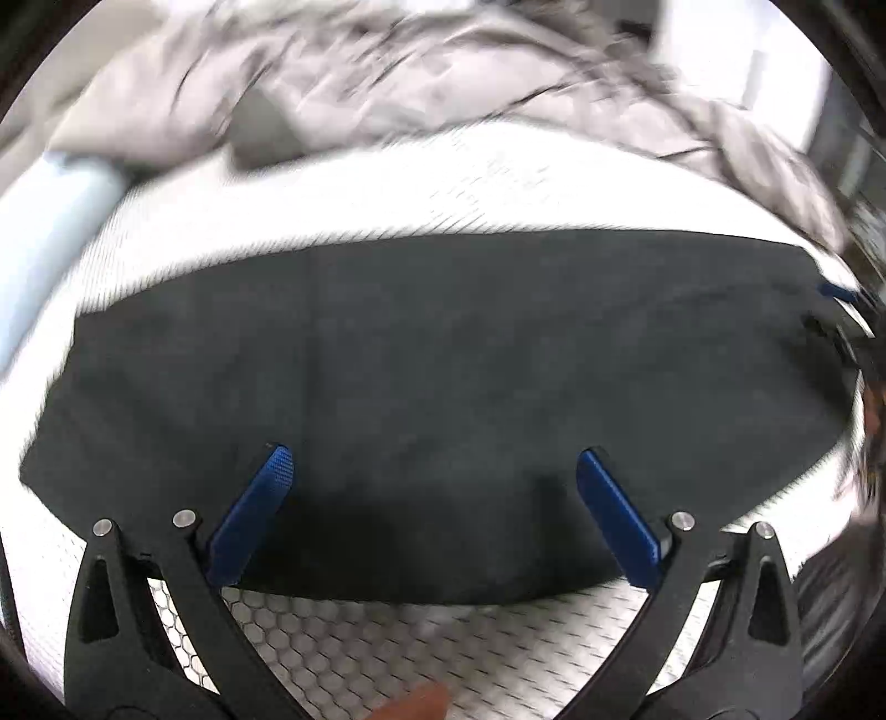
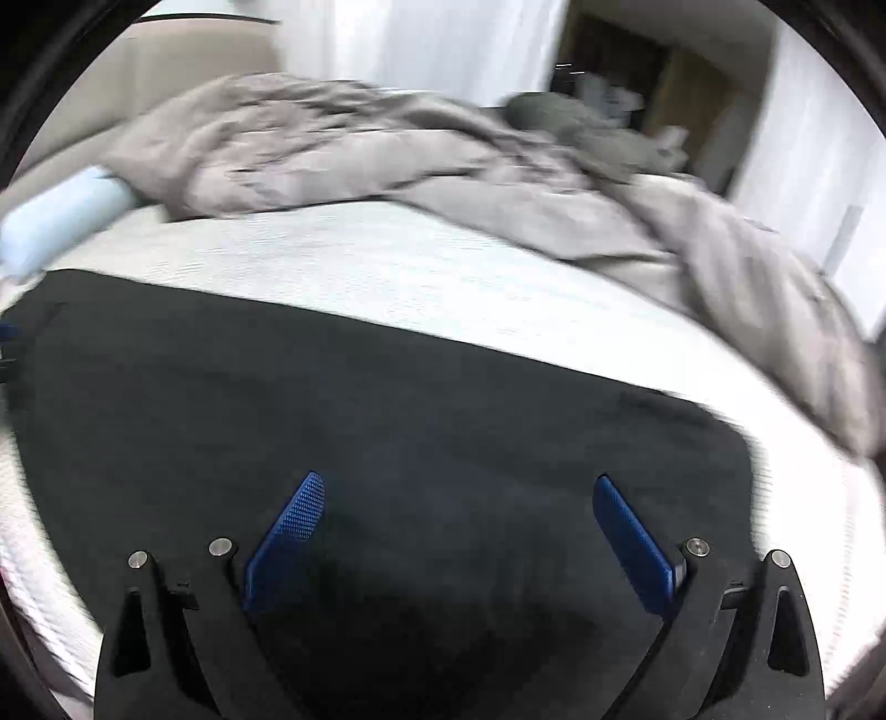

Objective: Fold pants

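Note:
The black pants [image 1: 432, 376] lie flat as a wide folded band across a white mattress [image 1: 387, 188]. In the left wrist view my left gripper [image 1: 434, 459] hovers over the near edge of the pants, open, blue pads wide apart with nothing between them. At the far right edge of that view a bit of the right gripper [image 1: 836, 299] shows beside the pants' end. In the right wrist view the same pants [image 2: 387, 421] fill the middle, and my right gripper [image 2: 459, 487] hangs over them open and empty. Both views are blurred.
A crumpled grey duvet [image 2: 415, 155] is heaped along the far side of the mattress [image 2: 360, 260]. A light blue pillow [image 2: 61, 216] lies at the far left. Beyond are white curtains [image 2: 421, 39] and a dark doorway [image 2: 620, 72]. A fingertip [image 1: 421, 703] shows at the bottom of the left view.

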The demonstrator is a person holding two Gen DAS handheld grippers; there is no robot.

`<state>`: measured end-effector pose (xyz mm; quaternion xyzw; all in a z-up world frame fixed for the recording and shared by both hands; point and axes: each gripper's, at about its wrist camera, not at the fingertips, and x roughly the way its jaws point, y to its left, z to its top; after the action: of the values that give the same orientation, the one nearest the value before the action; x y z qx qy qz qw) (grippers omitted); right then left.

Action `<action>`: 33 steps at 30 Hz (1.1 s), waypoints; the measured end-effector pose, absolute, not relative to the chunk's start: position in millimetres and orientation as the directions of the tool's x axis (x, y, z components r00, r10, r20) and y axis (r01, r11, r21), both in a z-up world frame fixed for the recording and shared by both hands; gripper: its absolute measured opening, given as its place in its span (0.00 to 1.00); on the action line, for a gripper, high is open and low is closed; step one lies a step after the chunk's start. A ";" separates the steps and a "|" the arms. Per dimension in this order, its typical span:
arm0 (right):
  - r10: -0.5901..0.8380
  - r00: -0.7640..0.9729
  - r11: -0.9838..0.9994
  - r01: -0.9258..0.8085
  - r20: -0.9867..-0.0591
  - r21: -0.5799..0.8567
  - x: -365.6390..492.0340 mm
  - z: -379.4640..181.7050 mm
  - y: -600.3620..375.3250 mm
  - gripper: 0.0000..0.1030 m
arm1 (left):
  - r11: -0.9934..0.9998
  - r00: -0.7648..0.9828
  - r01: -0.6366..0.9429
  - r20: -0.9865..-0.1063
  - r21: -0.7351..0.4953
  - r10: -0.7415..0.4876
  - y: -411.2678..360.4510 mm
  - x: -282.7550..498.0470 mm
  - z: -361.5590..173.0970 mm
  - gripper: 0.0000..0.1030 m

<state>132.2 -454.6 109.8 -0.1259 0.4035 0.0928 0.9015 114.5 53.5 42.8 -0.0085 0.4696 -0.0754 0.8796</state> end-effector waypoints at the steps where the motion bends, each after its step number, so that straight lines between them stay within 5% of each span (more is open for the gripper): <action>1: 0.084 0.637 0.937 -0.312 -0.766 -0.157 133.3 103.3 -435.6 0.96 | 0.990 0.530 0.104 -0.838 -0.092 -0.134 59.8 117.3 35.1 0.91; 5: 0.026 0.568 0.863 -0.429 -0.823 -0.268 133.8 66.1 -387.4 0.96 | 0.991 0.566 0.134 -0.820 -0.018 -0.092 72.9 115.9 32.0 0.77; 8: 0.040 0.534 0.894 -0.397 -0.845 -0.208 135.8 64.6 -398.9 0.96 | 0.997 0.565 0.059 -0.822 -0.050 -0.074 124.4 115.4 29.1 0.68; 11: -0.028 0.542 0.922 -0.311 -0.840 -0.232 136.9 66.3 -424.3 0.96 | 0.993 0.574 -0.103 -0.812 0.057 0.106 172.5 117.9 22.6 0.47; 14: -0.029 0.535 0.938 -0.276 -0.844 -0.207 136.3 66.1 -433.7 0.96 | 0.973 0.581 -0.225 -0.808 -0.044 0.098 202.3 114.6 30.1 0.28; 19: -0.015 0.587 0.919 -0.311 -0.809 -0.243 131.1 78.1 -418.1 0.96 | 0.984 0.680 -0.049 -0.728 -0.171 -0.092 172.3 123.5 61.3 0.29; 22: 0.055 0.586 0.909 -0.364 -0.808 -0.202 129.1 83.1 -396.7 0.96 | 0.997 0.613 -0.027 -0.789 -0.078 -0.045 152.8 164.9 49.2 0.29; 26: 0.047 0.568 0.888 -0.400 -0.821 -0.226 137.8 70.7 -378.1 0.96 | 0.987 0.557 -0.149 -0.830 -0.064 0.030 181.6 195.2 18.2 0.27; 29: 0.028 0.560 0.895 -0.384 -0.828 -0.229 148.6 65.3 -392.1 0.96 | 0.955 0.574 -0.259 -0.818 -0.143 0.033 220.7 192.9 20.1 0.07; 33: -0.008 0.559 0.918 -0.325 -0.829 -0.228 161.8 66.1 -422.4 0.96 | 0.940 0.600 -0.299 -0.798 -0.166 0.050 231.0 184.9 30.5 0.07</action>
<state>161.8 -422.4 66.1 -0.1809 0.4606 0.0916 0.8641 184.9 231.0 30.5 -0.1427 0.4361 0.0985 0.8830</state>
